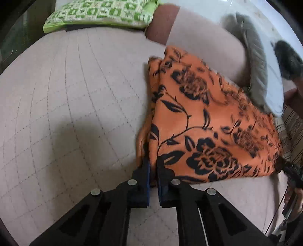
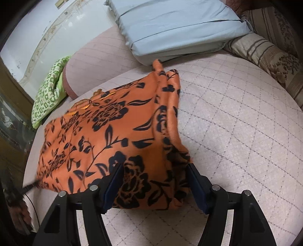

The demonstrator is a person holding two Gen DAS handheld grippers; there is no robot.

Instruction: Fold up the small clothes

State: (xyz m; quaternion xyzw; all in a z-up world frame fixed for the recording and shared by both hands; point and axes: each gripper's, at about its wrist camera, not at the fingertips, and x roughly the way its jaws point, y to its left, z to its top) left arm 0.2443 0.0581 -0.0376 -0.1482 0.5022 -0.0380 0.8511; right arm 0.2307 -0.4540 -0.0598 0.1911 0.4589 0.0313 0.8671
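An orange cloth with black flowers (image 1: 198,117) lies folded on a pale quilted bed cover (image 1: 66,94). In the left wrist view, my left gripper (image 1: 153,164) is shut on the cloth's near left edge, with a strip of orange fabric pinched between its blue pads. In the right wrist view, the same cloth (image 2: 106,132) spreads to the left, and my right gripper (image 2: 154,170) stands open and wide over its near right corner. Its left finger (image 2: 113,179) rests over the fabric. The right finger (image 2: 197,181) sits at the cloth's bunched right edge.
A green patterned pillow (image 1: 98,13) lies at the far end of the bed. A pale blue pillow (image 2: 170,28) and a striped cushion (image 2: 265,54) sit beyond the cloth. Bare quilted cover (image 2: 236,123) stretches to the right of the cloth.
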